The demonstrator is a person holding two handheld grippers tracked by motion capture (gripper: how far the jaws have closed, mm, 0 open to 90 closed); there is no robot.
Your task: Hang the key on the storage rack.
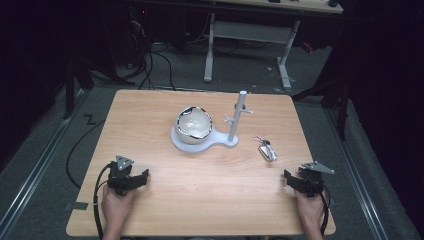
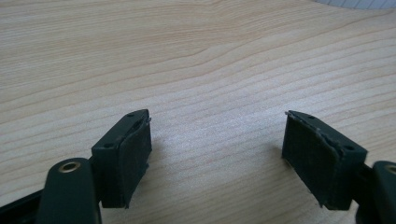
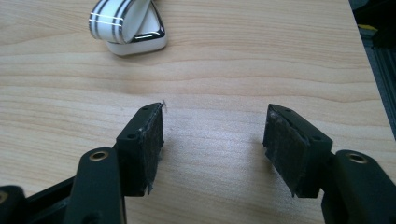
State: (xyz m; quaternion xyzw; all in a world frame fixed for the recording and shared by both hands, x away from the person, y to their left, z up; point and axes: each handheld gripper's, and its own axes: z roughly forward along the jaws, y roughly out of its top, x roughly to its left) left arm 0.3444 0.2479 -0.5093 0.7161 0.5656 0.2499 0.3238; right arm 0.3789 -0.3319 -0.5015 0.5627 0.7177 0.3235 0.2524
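A white key fob with a silver edge and a small key ring (image 1: 266, 150) lies on the wooden table (image 1: 200, 200), right of centre. In the right gripper view the fob (image 3: 128, 28) is ahead and to the left of the jaws, apart from them. My right gripper (image 1: 295, 179) (image 3: 215, 140) rests near the table's front right, open, with bare wood between its pads. My left gripper (image 1: 136, 175) (image 2: 217, 144) sits at the front left, open and holding nothing. A white bowl with a dark rim (image 1: 194, 123) rests on a white stand (image 1: 220, 142) with an upright pegged post (image 1: 238, 115).
The table's right edge (image 3: 362, 70) runs close beside my right gripper. Beyond the table's far edge are a desk frame (image 1: 247, 35) and cables on the grey floor (image 1: 150, 65). Bare wood lies between the two grippers along the front.
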